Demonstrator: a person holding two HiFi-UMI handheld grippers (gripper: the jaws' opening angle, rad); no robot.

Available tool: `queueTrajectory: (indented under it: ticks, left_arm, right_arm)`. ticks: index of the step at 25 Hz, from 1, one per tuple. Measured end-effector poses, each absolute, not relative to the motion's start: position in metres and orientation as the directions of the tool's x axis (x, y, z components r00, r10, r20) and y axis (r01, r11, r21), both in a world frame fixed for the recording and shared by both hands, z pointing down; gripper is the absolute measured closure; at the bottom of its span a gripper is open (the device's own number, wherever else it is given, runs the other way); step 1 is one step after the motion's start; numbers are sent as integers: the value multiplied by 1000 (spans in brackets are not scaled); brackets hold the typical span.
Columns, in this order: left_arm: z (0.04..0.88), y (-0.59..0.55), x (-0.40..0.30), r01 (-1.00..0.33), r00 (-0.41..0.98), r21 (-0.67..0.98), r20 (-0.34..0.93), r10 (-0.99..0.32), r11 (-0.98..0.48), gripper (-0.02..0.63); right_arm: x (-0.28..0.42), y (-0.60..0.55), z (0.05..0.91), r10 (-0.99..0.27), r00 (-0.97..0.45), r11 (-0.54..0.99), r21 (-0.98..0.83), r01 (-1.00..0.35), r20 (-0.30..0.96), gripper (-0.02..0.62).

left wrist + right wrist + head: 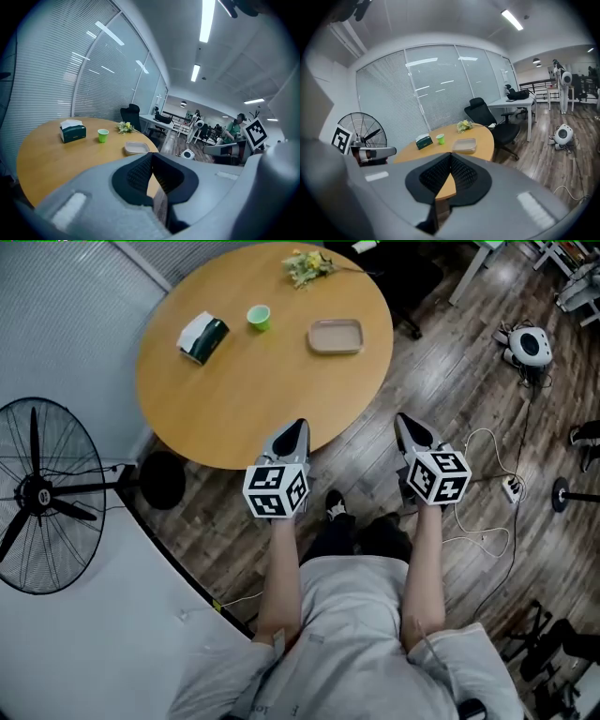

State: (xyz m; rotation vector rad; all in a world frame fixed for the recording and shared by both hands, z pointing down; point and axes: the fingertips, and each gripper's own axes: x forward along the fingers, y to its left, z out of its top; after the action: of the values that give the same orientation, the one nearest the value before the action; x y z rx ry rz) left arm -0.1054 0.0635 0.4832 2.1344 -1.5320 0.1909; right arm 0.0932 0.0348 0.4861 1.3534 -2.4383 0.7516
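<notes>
Both closed tip to tip and empty, the left hand-held gripper (300, 426) hangs over the near edge of the round worktop (216, 418), the right hand-held gripper (403, 420) over the floor (370, 470) beside it, with tray (336, 336), green cup (259, 317), tissue box (202, 337) and flowers (307, 266) farther across.

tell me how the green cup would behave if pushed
The green cup looks small and open-topped, so it is probably light and would slide easily on the smooth table. It stands upright and narrows toward its base, so a high push may tip it. Tipped, it would likely roll in a curve.
</notes>
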Motion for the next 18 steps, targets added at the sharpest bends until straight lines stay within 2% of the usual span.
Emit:
queueTrajectory:
  ticks: [18]
  left_arm:
    - [486, 36, -162, -927, 309, 326, 382, -871, -186, 601]
  right_arm:
    - [37, -9, 486, -677, -578, 495, -300, -816, 455, 592]
